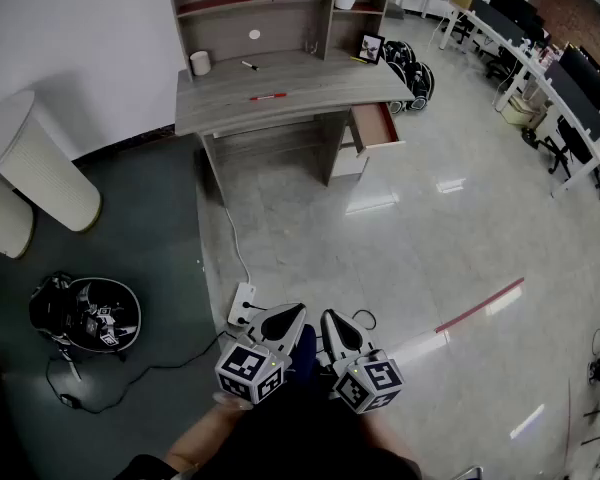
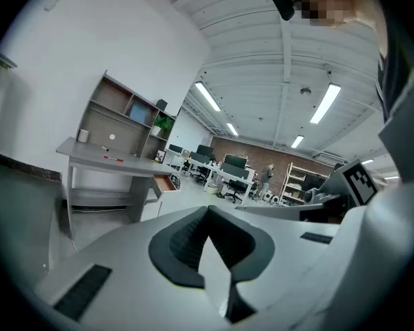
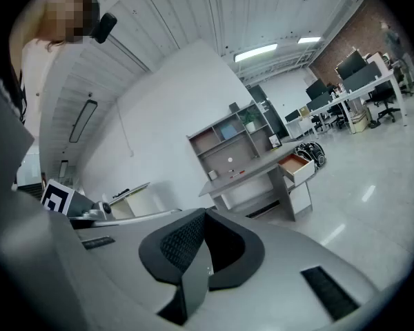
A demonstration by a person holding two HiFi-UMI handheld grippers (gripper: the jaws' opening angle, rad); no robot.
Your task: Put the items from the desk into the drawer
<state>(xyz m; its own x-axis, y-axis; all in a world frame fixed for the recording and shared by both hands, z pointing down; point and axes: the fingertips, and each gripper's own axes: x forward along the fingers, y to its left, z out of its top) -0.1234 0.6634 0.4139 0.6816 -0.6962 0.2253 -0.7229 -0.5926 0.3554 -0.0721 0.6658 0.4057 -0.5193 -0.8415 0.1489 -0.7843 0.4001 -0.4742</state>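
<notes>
Bare floor (image 1: 410,243) from desk (image 1: 315,76) edge and open drawer (image 1: 376,125) to left gripper (image 1: 284,318), right gripper (image 1: 337,325), jaws together

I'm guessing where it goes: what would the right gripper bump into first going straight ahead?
Nothing near the right gripper; the floor ahead looks free. Farther on, probably the desk, depth unclear.

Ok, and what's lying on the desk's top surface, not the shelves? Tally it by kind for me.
Pens: 2, the red pen and the black pen
Cups: 1, the white cup
Frames: 1, the picture frame
Total: 4
</notes>
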